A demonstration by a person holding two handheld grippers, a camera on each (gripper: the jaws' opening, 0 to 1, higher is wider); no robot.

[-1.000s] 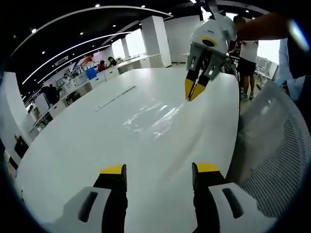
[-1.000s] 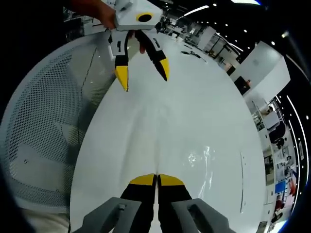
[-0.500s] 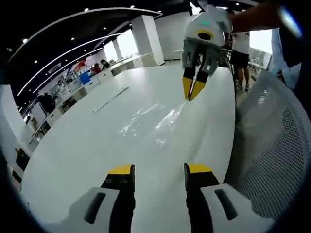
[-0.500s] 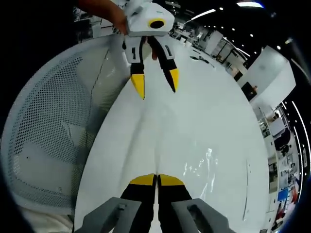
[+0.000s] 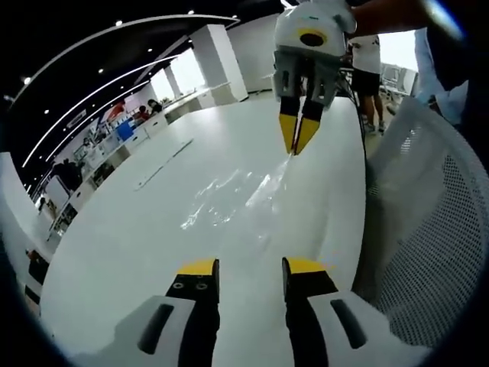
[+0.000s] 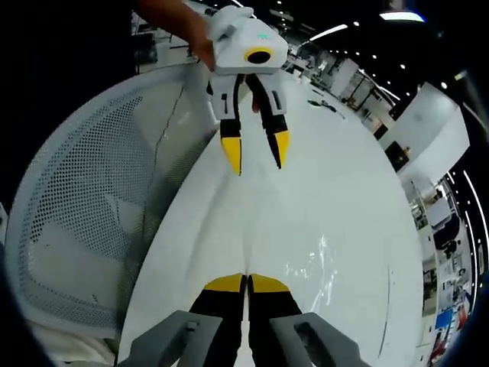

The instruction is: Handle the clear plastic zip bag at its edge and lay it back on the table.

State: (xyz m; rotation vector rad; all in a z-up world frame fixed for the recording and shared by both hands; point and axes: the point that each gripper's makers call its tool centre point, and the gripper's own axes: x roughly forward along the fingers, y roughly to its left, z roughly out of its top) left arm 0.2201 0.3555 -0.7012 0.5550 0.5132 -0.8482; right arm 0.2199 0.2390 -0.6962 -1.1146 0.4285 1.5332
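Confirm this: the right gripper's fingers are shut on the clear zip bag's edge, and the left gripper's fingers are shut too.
Not quite. The right gripper is shut on the zip bag, but the left gripper is open, fingers apart and holding nothing, as the left gripper view shows.

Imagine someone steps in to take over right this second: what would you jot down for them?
Right hand-held gripper: jaws shut on the edge of the clear zip bag, lifting that edge off the white table.
Left hand-held gripper: open, holding nothing, pointed at the bag from the near side.
Bag: mostly resting on the table, one edge raised. A mesh chair stands beside the table.
Done: edge gripped.
Left: lower the bag flat, then release.
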